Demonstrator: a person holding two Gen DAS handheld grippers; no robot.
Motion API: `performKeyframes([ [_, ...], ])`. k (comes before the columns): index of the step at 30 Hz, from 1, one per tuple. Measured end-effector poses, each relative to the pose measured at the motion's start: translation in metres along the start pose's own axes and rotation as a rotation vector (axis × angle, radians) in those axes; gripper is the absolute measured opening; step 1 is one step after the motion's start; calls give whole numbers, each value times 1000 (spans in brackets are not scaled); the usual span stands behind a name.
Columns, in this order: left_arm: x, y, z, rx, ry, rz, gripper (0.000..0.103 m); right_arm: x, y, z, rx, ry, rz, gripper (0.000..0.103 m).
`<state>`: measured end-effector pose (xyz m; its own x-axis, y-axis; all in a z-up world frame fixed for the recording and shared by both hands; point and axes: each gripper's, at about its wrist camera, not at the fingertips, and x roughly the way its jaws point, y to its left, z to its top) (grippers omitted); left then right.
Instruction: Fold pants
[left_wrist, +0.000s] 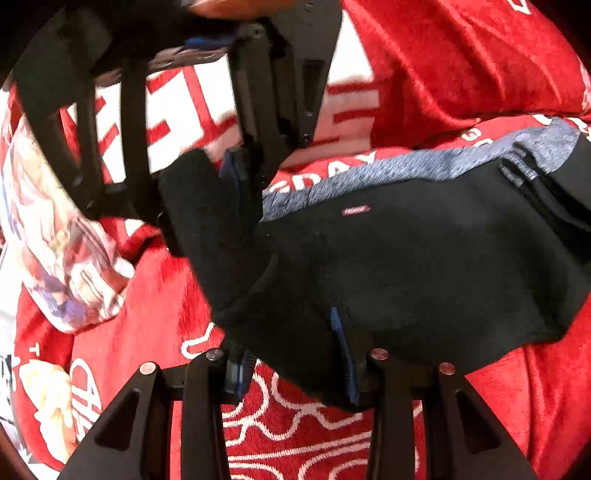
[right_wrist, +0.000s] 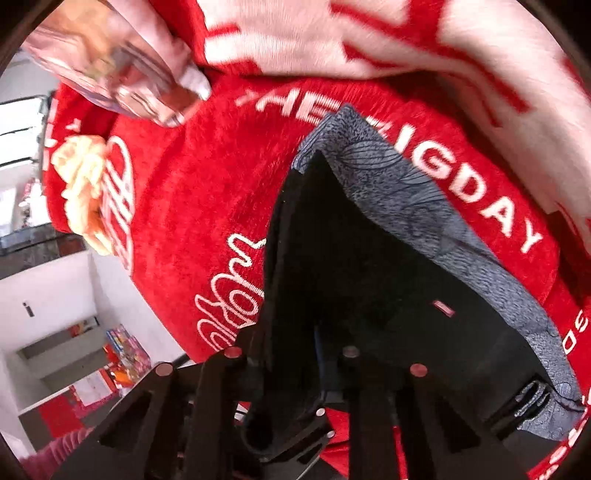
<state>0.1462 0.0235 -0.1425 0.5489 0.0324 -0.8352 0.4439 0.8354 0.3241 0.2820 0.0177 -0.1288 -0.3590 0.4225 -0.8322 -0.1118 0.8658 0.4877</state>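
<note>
Your left gripper (left_wrist: 295, 365) has its fingers clamped on the near edge of the black pants (left_wrist: 424, 266), which lie on the red blanket (left_wrist: 461, 66). Beyond that edge, your right gripper (left_wrist: 236, 173) has its fingers pinched on a raised fold of the pants; the grey patterned waistband (right_wrist: 406, 199) lies along their far edge.

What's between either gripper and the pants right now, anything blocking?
Nothing visible. The left gripper is already clamped on the black pants, and the right gripper has black cloth between its jaws too. Around them lies only the red blanket, with a printed cloth off to the side.
</note>
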Motion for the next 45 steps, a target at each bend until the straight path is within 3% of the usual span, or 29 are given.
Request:
performKeyframes([
  [11,-76,-25,48,-51,-116,-124,39,-95,-61,-96,54,-263,313,20],
  [16,-106,-58,79,-41,-159,-177,39,-139,-103,-150,92,-374,379,20],
  [22,-130,-129,112,38,-194,-271,39,-177,-175,-229,176,-501,409,20],
  [26,-133,-188,130,114,-184,-307,39,-183,-234,-277,266,-560,441,20],
  [32,-118,-274,138,228,-130,-336,39,-160,-302,-317,344,-596,395,20],
  [40,-80,-332,135,291,-28,-334,40,-120,-386,-345,476,-592,378,20],
  [42,-80,-332,132,297,-25,-327,46,-113,-391,-348,491,-589,387,20],
  [44,-81,-327,129,294,-18,-335,61,-109,-394,-351,497,-587,383,22],
  [45,-82,-323,127,283,-13,-337,76,-108,-394,-352,505,-583,374,24],
])
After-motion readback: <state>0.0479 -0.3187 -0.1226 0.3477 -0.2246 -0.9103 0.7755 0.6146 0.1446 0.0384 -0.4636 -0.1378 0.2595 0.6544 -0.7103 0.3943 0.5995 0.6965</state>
